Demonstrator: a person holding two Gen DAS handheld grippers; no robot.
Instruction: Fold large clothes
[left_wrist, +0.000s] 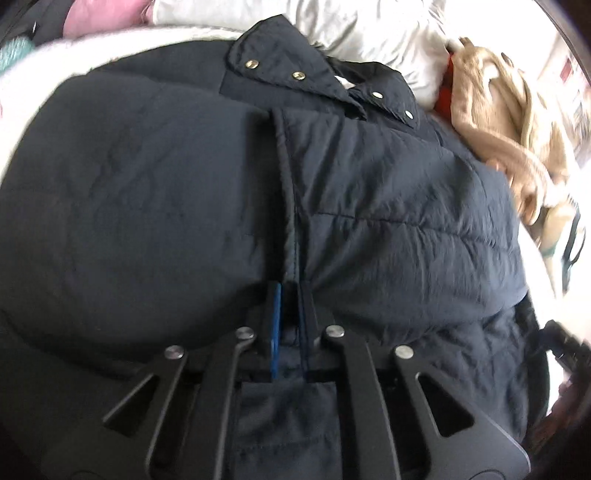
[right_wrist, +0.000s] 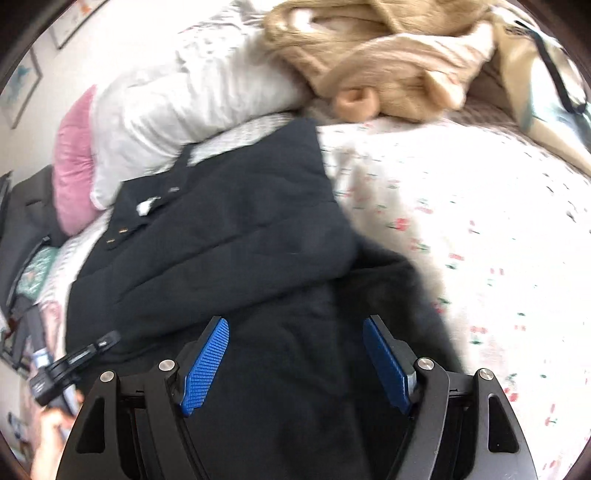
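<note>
A dark navy quilted jacket (left_wrist: 388, 206) with silver snaps on its collar lies on the bed and fills the left wrist view. My left gripper (left_wrist: 291, 291) is shut on the jacket's front edge seam, fabric pinched between its blue pads. In the right wrist view the same jacket (right_wrist: 229, 236) lies spread across the bed. My right gripper (right_wrist: 295, 332) is open and empty just above the jacket's lower part. My left gripper also shows at the left edge of the right wrist view (right_wrist: 107, 341), at the jacket's side.
A floral bedspread (right_wrist: 480, 240) lies to the right of the jacket. A tan knit garment (right_wrist: 388, 66) and a white pillow (right_wrist: 207, 96) lie at the head of the bed. A pink cushion (right_wrist: 74, 162) sits at the left. A beige bag (right_wrist: 546, 85) lies at the far right.
</note>
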